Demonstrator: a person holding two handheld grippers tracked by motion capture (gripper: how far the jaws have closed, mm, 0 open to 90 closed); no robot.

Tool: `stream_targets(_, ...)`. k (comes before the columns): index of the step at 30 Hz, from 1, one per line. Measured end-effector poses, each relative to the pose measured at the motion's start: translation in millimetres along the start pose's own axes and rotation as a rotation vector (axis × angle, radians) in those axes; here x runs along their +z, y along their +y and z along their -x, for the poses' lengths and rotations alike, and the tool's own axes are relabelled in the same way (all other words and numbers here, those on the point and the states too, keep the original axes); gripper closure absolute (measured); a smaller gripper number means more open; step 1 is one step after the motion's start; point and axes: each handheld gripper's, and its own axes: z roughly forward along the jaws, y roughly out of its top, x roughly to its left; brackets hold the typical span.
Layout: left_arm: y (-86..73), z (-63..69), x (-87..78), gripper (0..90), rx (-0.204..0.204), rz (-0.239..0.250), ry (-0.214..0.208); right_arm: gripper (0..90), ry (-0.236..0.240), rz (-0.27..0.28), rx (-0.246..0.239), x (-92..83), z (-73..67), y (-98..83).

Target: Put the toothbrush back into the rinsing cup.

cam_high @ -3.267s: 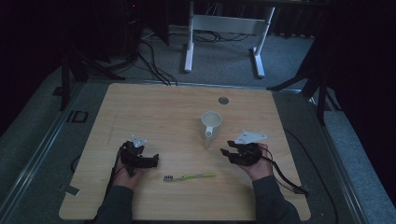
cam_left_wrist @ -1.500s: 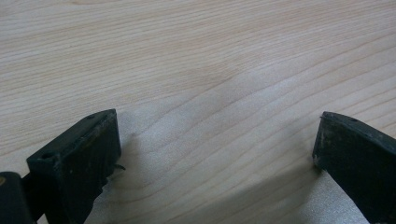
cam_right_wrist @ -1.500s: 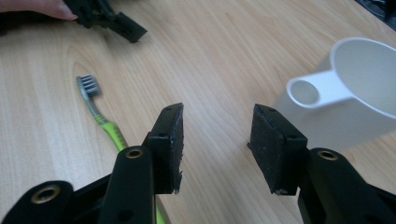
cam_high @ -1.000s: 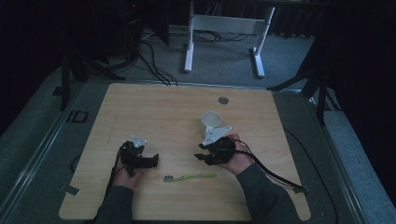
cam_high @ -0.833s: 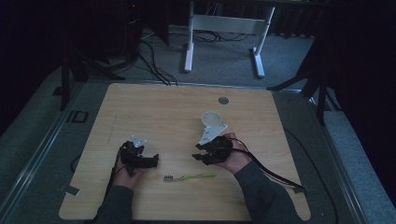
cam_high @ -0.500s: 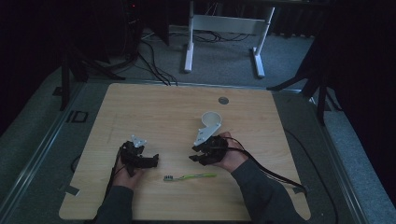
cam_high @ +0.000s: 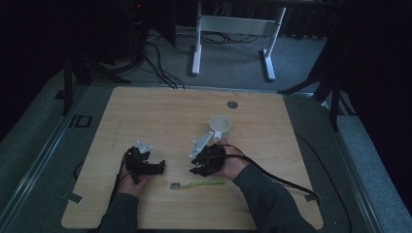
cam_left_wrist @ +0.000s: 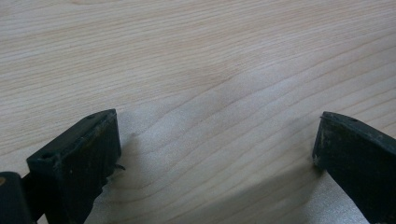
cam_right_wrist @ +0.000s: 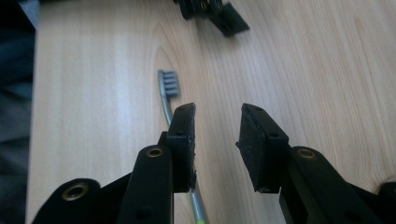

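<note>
Black rubber-padded jaws of the right gripper (cam_right_wrist: pixel 215 140) have just been closing and now stand part-way shut, nothing between them. The thin green-handled toothbrush with grey bristles (cam_right_wrist: pixel 168 91) lies flat on the light wooden table (cam_high: pixel 160 111) and runs under the left-hand jaw in the right gripper view, not in the gap.

Risks from here:
- Jaws off to one side of the handle: if they go on closing they'd shut on air, or one pad would push the toothbrush sideways.
- Handle is thin and flat on the table: pads coming down hard would scrape the wood and could flick it away instead of pinching it.
- In the high view the right gripper (cam_high: pixel 204 162) sits just beyond the toothbrush (cam_high: pixel 197 184), with the white plastic funnel (cam_high: pixel 219 125) beyond that; a backswing could tip it.

Left gripper (cam_high: pixel 145 165), beyond the toothbrush's bristle end: jaws wide apart, empty, bare wood between them. The two grippers stand close enough to clash if both go for the brush.
</note>
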Motion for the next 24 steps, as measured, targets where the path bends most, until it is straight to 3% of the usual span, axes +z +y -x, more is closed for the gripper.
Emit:
stream_targets(6,0.0,0.0,0.0,1.8,0.0,0.0,0.0,65.8,0.007,-0.049,-0.018,8.4,-0.3,-1.6)
stream_targets(17,0.0,0.0,0.0,1.8,0.0,0.0,0.0,70.8,0.067,-0.164,-0.063,23.8,-6.3,-6.0)
stream_targets(24,0.0,0.0,0.0,1.8,0.0,0.0,0.0,71.9,0.07,-0.22,-0.092,24.8,-10.0,-7.1)
